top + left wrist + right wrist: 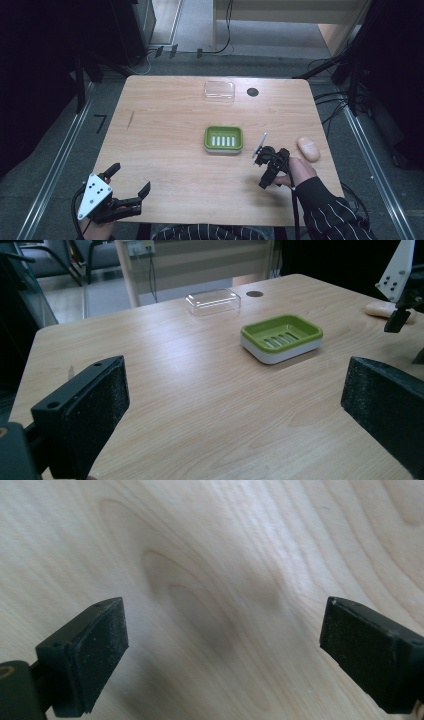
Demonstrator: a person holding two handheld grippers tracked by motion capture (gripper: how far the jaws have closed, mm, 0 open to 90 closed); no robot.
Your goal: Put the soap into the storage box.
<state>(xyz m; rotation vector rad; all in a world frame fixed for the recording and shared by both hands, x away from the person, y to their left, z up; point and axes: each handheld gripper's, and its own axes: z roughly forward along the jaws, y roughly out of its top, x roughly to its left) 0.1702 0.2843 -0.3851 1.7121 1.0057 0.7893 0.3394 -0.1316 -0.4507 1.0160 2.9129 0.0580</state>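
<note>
My left tongs (131, 180) sit at the seven o'clock corner of the wooden surface (165, 150), jaws spread wide with nothing between them. In the left gripper view, the left tongs (235, 405) frame bare wood, and beyond them, toward one o'clock, stands the green soap dish (281, 337) with its slotted floor and white base.

My right tongs (267, 167) hover over the surface at about four o'clock from the dish, tipped downward toward the wood. In the right gripper view, the right tongs (222, 650) are also wide apart, holding nothing, with only pale wood grain and a soft shadow beneath them.

In the high view, the green soap dish (223, 139) rests near the middle of the surface, empty. The pale bar of soap (308, 148) lies flat at three o'clock from the dish, well apart from it and just beside my right hand (300, 172), at about one o'clock from the hand. I am not touching it. The clear plastic lid (219, 92) lies at twelve o'clock from the dish near the far edge, with a small dark round spot (252, 92) just to its three o'clock side.
</note>
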